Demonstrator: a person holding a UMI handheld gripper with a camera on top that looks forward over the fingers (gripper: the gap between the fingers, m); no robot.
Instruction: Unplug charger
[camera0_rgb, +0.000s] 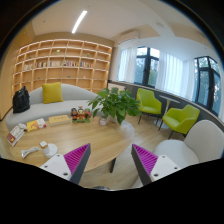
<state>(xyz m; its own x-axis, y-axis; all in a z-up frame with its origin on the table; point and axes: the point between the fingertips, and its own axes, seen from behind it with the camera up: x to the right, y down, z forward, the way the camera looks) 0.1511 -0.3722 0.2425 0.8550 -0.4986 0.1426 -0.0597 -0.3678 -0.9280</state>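
My gripper (111, 152) is open and holds nothing; its magenta pads (76, 158) stand wide apart above the near edge of a round wooden table (100, 138). At the table's left end lie small white objects with a dark cable (40, 150); I cannot tell whether one of them is the charger. They lie left of and a little beyond my left finger. No socket or plug shows clearly.
A potted plant (115, 104) stands on the table's far side with small bottles (80, 114) and books (30, 126) to its left. Beyond are a pale sofa (50, 104) with a yellow cushion, wall shelves (60, 62), green chairs (180, 118) and a white seat (190, 148).
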